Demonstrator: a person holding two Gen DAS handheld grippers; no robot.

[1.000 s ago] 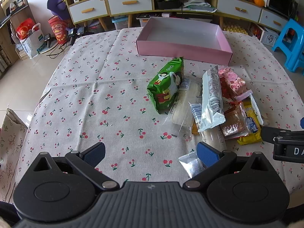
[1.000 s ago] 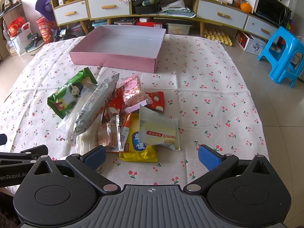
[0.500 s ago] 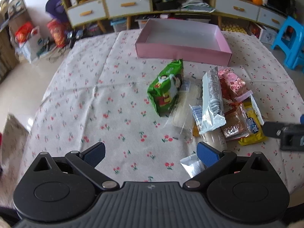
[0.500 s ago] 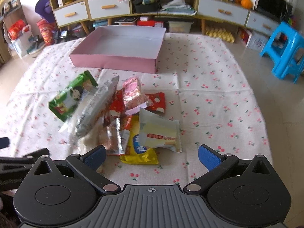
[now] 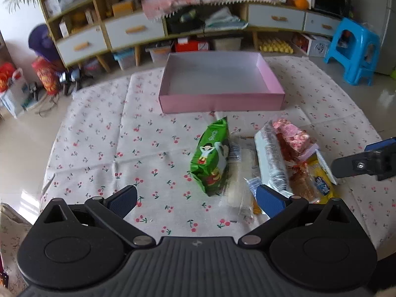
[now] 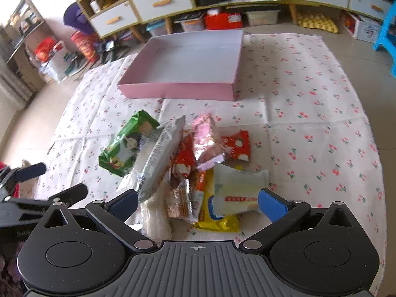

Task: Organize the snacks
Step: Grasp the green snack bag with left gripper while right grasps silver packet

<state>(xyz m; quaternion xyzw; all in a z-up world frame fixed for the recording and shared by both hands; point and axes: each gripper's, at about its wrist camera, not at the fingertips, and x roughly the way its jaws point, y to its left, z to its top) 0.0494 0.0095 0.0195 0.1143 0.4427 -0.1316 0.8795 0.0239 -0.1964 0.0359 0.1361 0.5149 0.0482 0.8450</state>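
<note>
Since the earlier frames both grippers have been carried forward over the desk, so that the snack pile now sits closer to the lower edge of each view and more of the cabinets behind is taken in.

In the left wrist view, the left gripper (image 5: pixel 196 199) is held with its jaws spread wide and nothing between them. The pink box (image 5: pixel 220 102) is seen empty in the upper centre of the frame, on the cherry-print cloth of the desk (image 5: pixel 99 133). The green packet (image 5: pixel 211 160) lies just below centre, at the left edge of the pile, with a long white-and-silver packet (image 5: pixel 271 158) and a pink packet (image 5: pixel 292 136) to its right. The right gripper's fingers enter at the right edge.

In the right wrist view, the right gripper (image 6: pixel 198 201) is likewise held with jaws spread and empty, low over the pile. A pale cream packet (image 6: pixel 237 188) lies between the blue pads on top of a yellow packet (image 6: pixel 217 220); a small red packet (image 6: pixel 236 144) shows at centre.

The packets are judged light, soft and slippery, with crushable contents likely. A hold across the flat middle or on a crimped end seam is suggested. The lower packets are overlapped and slightly blurred, so their number cannot be told.
</note>
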